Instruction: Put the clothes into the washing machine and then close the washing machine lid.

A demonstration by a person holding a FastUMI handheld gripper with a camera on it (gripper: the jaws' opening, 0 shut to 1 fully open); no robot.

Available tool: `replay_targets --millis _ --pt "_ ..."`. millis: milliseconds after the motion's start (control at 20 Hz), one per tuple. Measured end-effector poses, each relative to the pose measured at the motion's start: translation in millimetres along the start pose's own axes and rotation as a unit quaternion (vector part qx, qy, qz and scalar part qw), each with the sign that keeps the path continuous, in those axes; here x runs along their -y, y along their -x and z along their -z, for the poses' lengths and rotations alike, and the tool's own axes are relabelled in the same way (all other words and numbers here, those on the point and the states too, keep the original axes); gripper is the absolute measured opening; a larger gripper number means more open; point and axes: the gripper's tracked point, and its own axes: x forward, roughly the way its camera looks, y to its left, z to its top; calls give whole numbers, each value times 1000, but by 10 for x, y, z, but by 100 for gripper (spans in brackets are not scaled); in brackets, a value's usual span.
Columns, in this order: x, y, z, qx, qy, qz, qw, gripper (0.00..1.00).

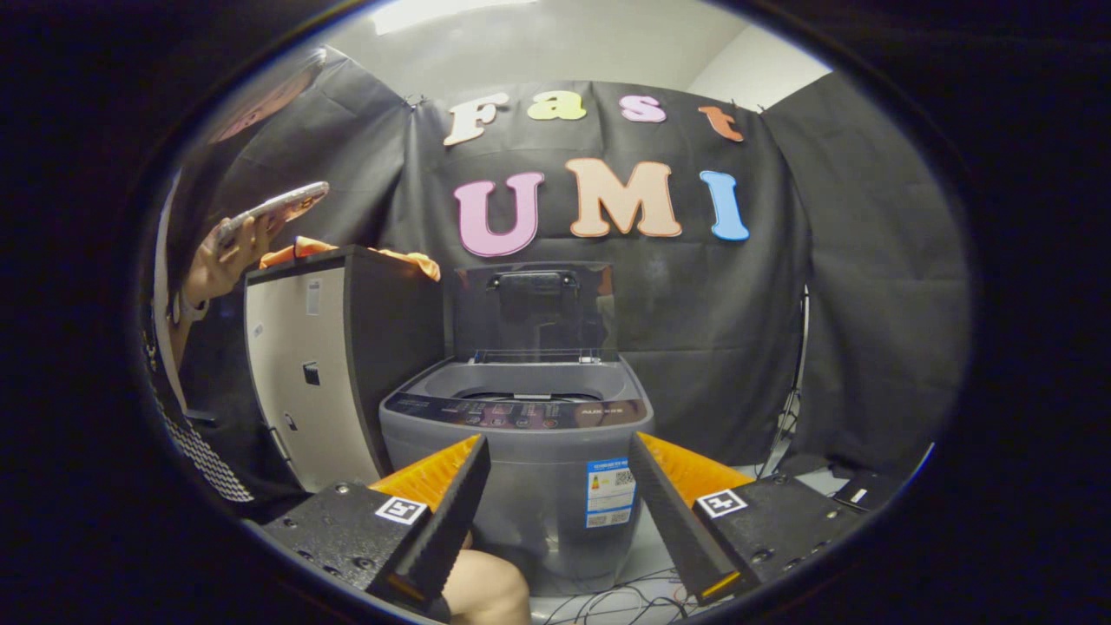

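1. The gripper [555, 512] is released: its two fingers stand wide apart and hold nothing, aimed level at the front of the washing machine [516, 460].
2. Between the fingers shows the machine's front wall with a sticker [609, 492] on it; the fingers are apart from the wall, not touching it.
3. The lid [531, 308] stands upright at the back edge of the machine's top, so the tub opening [521, 392] lies bare beyond and above the fingers. It is held open, I judge, so clothes can be dropped in before it is shut.
4. The clothes [408, 258], an orange bundle, lie on top of a cabinet [325, 365] that stands just beside the machine's left side. They sit along the cabinet's back top edge, well above and to the left of the fingers, and nothing touches them.
5. Beyond the cabinet's left edge a person's hand [217, 265] holds up a phone [278, 208].
6. By my reading the loading has not begun: the wide-open fingers suit a reach up to the bundle first.
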Motion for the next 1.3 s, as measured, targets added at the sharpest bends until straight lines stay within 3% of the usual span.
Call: replay_targets --millis 200,450,700,1000,1300 --pt "2 -67 -79 13 -18 22 1000 97" --pt "-326 -453 -802 59 -46 14 997 97" --pt "-1035 -1037 -1761 73 -24 -43 996 97" --pt "-2075 -1771 -2535 46 0 -108 993 97" --pt "-3302 -2301 -2967 -14 -1 -180 983 97"
